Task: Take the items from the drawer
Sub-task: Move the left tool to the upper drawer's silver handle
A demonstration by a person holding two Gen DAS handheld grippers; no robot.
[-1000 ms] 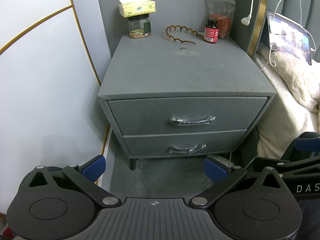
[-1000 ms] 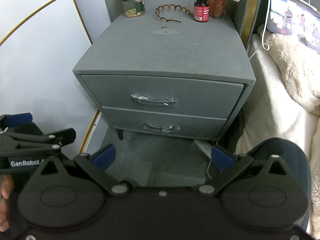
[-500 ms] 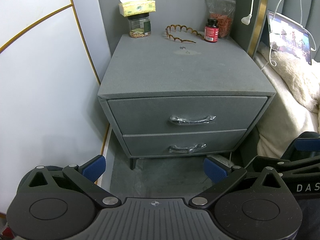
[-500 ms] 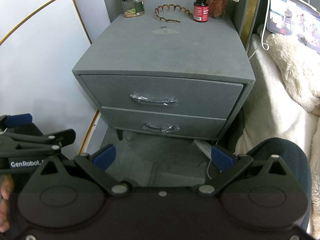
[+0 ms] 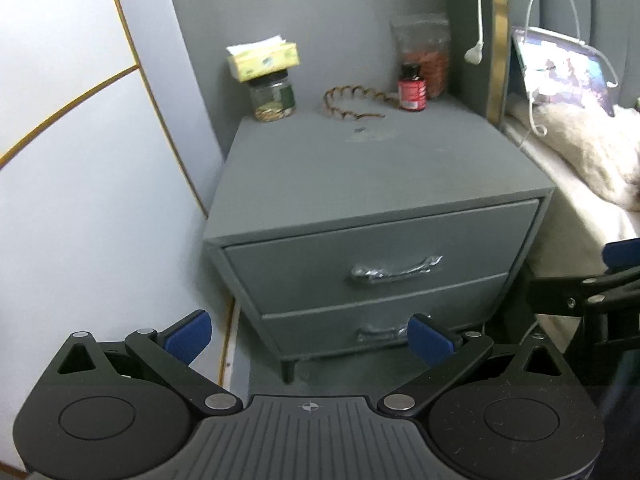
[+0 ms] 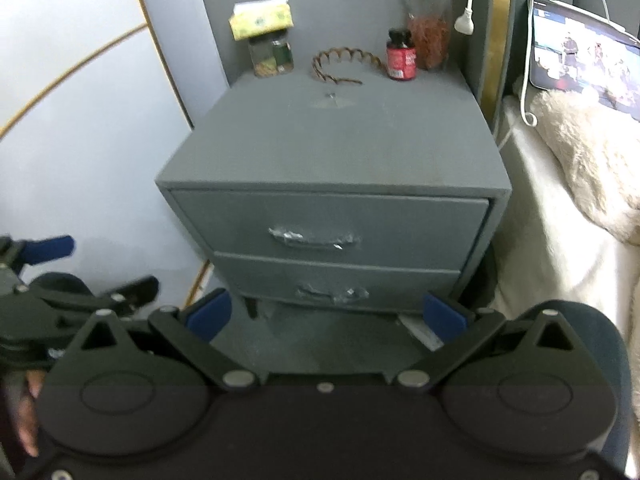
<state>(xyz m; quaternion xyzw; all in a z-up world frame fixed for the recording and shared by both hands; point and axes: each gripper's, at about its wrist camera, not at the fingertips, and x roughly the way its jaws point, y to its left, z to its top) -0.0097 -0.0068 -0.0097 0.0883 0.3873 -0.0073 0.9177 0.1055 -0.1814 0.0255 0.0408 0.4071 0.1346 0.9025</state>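
Both views have shifted since half a second ago and are now motion-blurred; the grey nightstand [image 5: 360,168] sits higher and nearer in both views, and in the left wrist view it has also swung, its front left corner turned towards the camera; the things themselves lie where they lay. The top drawer [image 5: 384,252] and the bottom drawer [image 5: 380,320] are both fully closed, each with a handle wrapped in clear film; what is inside cannot be seen.

The left gripper [image 5: 308,334] hangs low in front of the nightstand, jaws spread wide and holding nothing, its right blue pad now overlapping the bottom drawer's handle [image 5: 380,334] in the picture; whether it touches cannot be told. The right gripper [image 6: 326,316] is likewise wide open and empty, below the bottom drawer front.

Along the back edge of the nightstand top stand a glass jar [image 6: 272,56] with a yellow tissue pack [image 6: 262,20] on its lid at the back left corner, a brown wavy headband [image 6: 340,66] in the middle, and a red supplement bottle [image 6: 401,56] with a clear bag of red contents [image 6: 428,28] just behind it at the back right corner.
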